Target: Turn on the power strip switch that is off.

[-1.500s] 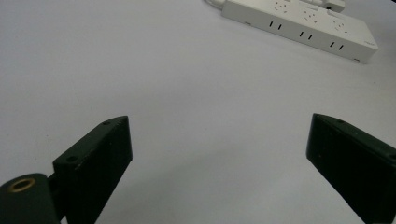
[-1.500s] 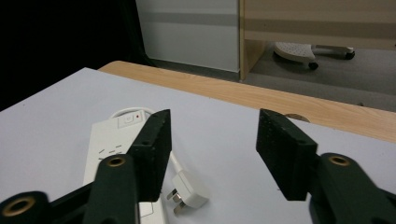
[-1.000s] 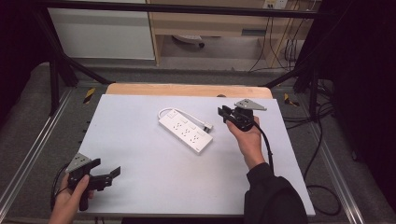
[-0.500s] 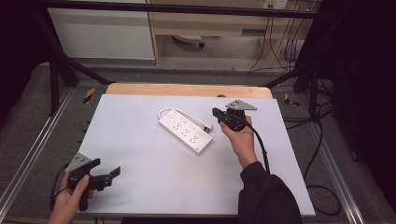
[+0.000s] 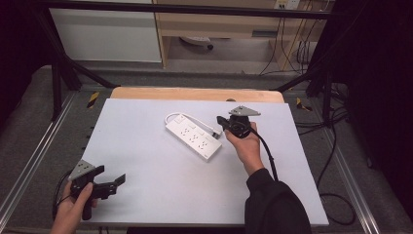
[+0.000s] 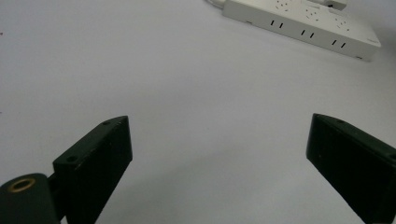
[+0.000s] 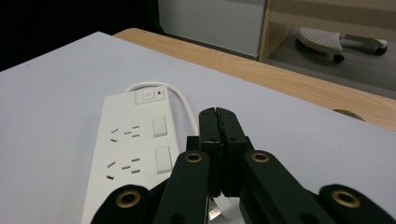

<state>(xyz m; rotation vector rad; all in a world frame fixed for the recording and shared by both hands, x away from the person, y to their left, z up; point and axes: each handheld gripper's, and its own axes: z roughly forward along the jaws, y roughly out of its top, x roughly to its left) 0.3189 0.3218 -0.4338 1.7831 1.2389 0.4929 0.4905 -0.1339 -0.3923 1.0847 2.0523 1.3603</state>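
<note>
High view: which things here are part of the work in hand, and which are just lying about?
In hand:
- power strip
- its cord and plug
- right gripper, jaws shut

Lying about:
- left gripper, open, idle
- wheeled base on the floor beyond the table

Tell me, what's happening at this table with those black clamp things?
A person sits at a white table holding a two-jaw gripper in each hand. The right gripper has just closed its jaws, which now meet with nothing visible between the tips, right beside a white power strip near its cable side. The left gripper waits at the near left corner, jaws wide open over bare tabletop, well away from the strip. Nothing has been lifted; the strip lies flat.
</note>
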